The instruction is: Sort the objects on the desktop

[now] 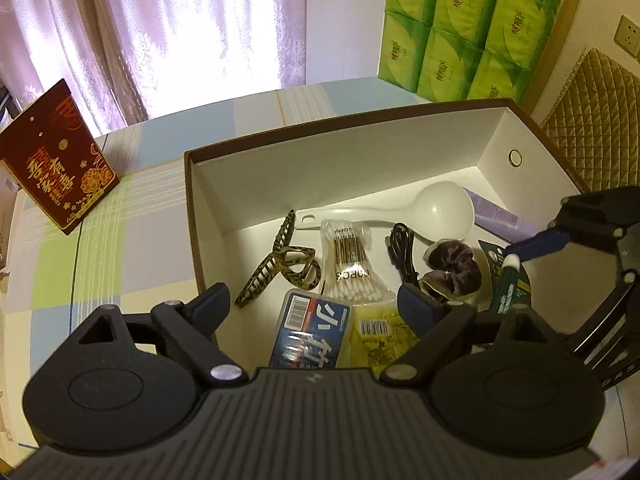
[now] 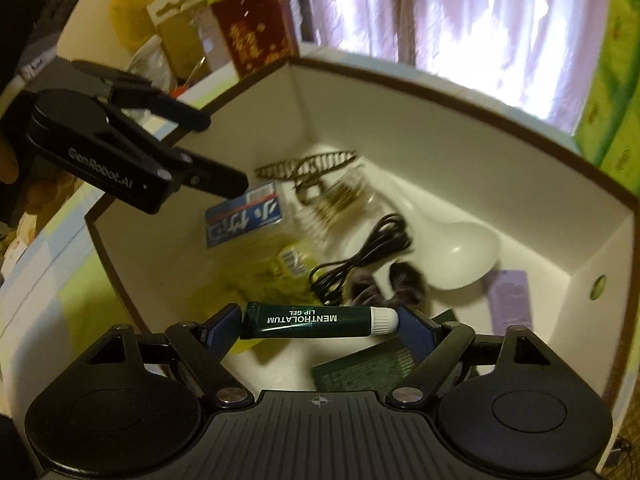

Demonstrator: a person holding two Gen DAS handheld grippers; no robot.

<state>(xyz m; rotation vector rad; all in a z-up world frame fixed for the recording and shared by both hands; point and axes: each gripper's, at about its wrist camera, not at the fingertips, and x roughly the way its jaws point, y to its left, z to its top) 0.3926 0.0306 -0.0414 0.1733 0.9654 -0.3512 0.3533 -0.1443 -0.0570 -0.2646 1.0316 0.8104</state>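
A white-lined cardboard box (image 1: 208,208) stands on the checked tablecloth. In it lie a white rice spoon (image 1: 440,208), a tortoiseshell hair claw (image 1: 280,264), a bag of cotton swabs (image 1: 352,268), a black cable (image 1: 404,252), a dark scrunchie (image 1: 452,272), a blue toothpick case (image 1: 308,332) and a yellow packet (image 1: 380,336). My left gripper (image 1: 316,304) hangs open over the box's near side, holding nothing. My right gripper (image 2: 320,322) is shut on a dark green lip gel tube (image 2: 308,320), clamped end to end above the box's right part. The same tube (image 1: 507,288) shows in the left wrist view.
A red gift box (image 1: 56,160) stands at the table's left. Green tissue packs (image 1: 460,32) are stacked behind the box. A quilted chair back (image 1: 600,120) is at the right. A lavender tube (image 2: 510,300) and a dark green card (image 2: 368,368) lie in the box.
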